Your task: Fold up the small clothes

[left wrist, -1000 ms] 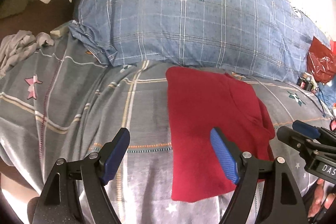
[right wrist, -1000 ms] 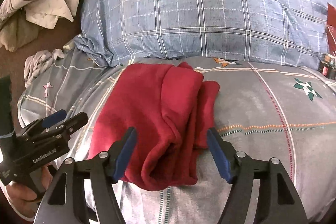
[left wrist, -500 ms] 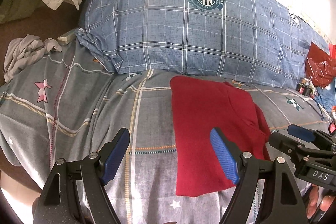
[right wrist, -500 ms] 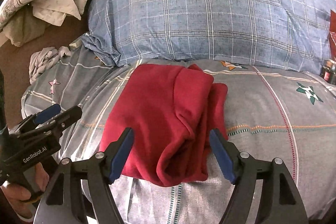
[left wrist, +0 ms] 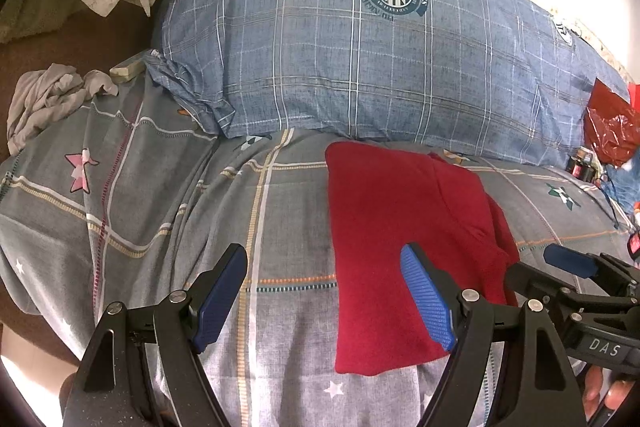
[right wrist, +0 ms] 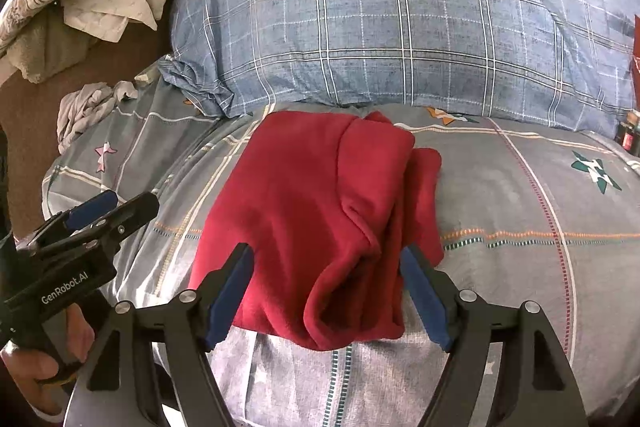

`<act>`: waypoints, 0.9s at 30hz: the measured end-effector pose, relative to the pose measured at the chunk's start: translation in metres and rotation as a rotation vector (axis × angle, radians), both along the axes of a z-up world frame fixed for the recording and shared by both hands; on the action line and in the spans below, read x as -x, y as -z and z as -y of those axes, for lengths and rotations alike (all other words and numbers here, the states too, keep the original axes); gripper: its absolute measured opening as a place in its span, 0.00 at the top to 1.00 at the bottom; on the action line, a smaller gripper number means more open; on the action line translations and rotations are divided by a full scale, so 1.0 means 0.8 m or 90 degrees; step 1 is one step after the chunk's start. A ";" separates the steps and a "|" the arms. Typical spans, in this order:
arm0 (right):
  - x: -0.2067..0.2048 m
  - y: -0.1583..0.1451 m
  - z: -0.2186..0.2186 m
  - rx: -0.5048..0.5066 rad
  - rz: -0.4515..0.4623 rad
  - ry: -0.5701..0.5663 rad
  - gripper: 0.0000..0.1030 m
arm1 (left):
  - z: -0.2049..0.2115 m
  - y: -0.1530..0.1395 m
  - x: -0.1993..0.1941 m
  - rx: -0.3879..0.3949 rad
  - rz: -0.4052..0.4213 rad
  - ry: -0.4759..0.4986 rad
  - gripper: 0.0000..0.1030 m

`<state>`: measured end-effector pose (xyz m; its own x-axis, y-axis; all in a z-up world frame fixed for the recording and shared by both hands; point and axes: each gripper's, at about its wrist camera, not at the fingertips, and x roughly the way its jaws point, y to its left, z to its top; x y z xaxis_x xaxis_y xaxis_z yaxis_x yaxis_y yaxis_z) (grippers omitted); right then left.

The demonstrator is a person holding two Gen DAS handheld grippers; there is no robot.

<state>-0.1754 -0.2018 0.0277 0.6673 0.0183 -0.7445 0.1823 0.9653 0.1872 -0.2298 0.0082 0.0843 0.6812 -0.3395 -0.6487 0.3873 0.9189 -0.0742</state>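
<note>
Two grippers: the left gripper point(left wrist: 322, 301) and the right gripper point(right wrist: 326, 297) both hang over the bed with jaws spread wide and nothing between them.
Change: over the last second both have drawn back and up; the red garment point(right wrist: 316, 223) now sits smaller and higher in each view, and more grey bedspread point(left wrist: 160, 211) shows below it.
Meaning: I judge this fold is finished and released; the hands seem to be pulling away to look it over or reach for another piece.
Garment state: folded into a tall rectangle, flat along its left edge, with bunched layers and a rolled lip down its right side.
Garment place, left wrist view: centre-right of the frame, its near edge behind the right-hand blue pad point(left wrist: 426, 301), mostly outside the jaw gap.
Garment place, right wrist view: centre of the frame, its lower part framed between the two pads, not touched.
Behind it: the blue plaid pillow point(right wrist: 400, 39) lies just beyond the garment's far edge.
Still loose: a crumpled grey cloth point(left wrist: 48, 99) at the left edge.
</note>
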 end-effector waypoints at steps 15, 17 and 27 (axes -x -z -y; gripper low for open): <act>-0.007 0.012 0.002 -0.005 -0.019 -0.004 0.25 | 0.010 0.010 -0.008 -0.006 -0.007 0.004 0.23; -0.008 0.014 0.003 -0.006 -0.022 -0.004 0.25 | 0.011 0.011 -0.010 -0.006 -0.007 0.002 0.23; -0.015 0.020 0.004 -0.010 -0.031 -0.007 0.25 | 0.019 0.016 -0.017 -0.014 -0.018 0.003 0.23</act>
<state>-0.1636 -0.2047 0.0121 0.6297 0.0376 -0.7759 0.1805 0.9644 0.1932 -0.2161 -0.0066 0.0712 0.6605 -0.3286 -0.6751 0.3898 0.9186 -0.0657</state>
